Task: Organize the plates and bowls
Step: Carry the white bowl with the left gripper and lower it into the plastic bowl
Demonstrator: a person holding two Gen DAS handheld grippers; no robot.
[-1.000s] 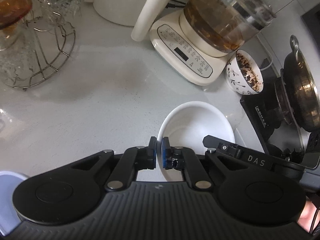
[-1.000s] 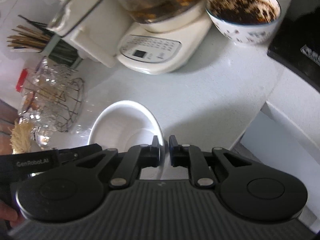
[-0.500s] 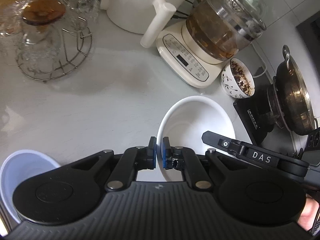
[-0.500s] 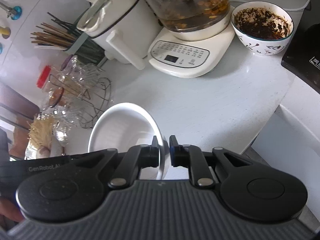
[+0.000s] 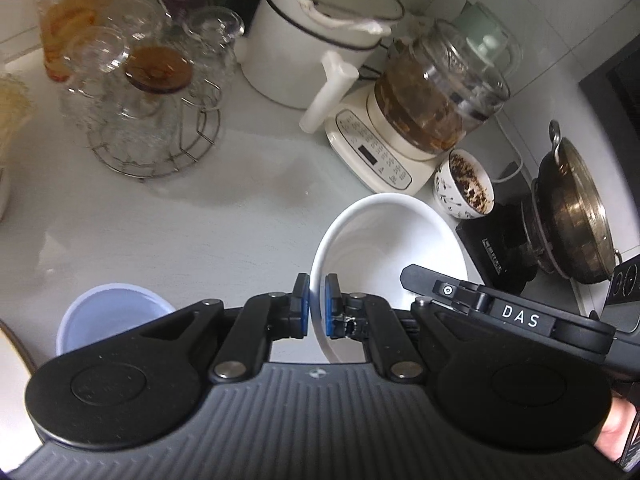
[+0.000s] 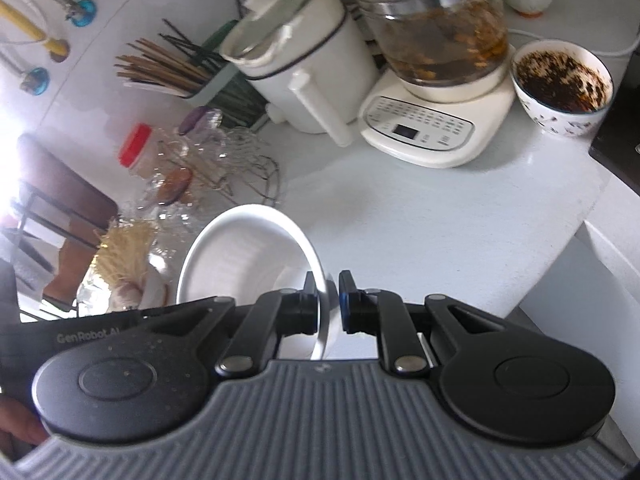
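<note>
A white bowl (image 5: 394,248) hangs in the air above the white counter, held by both grippers. My left gripper (image 5: 317,306) is shut on its left rim. My right gripper (image 6: 328,302) is shut on its right rim; the bowl also shows in the right wrist view (image 6: 244,256). A pale blue bowl (image 5: 106,316) sits on the counter at lower left in the left wrist view. A patterned bowl (image 5: 466,190) with dark contents stands by the kettle base, and also shows in the right wrist view (image 6: 562,88).
A glass kettle on a cream base (image 5: 404,136), a white pot (image 5: 316,48), a wire rack of glasses (image 5: 152,92) and a red-lidded jar (image 5: 66,20) line the back. A dark stove with a metal pan (image 5: 572,208) is at right. The counter edge (image 6: 576,236) drops off at right.
Both grippers have risen and pulled back with the white bowl. More of the counter shows, and the pale blue bowl has come into view at lower left.
</note>
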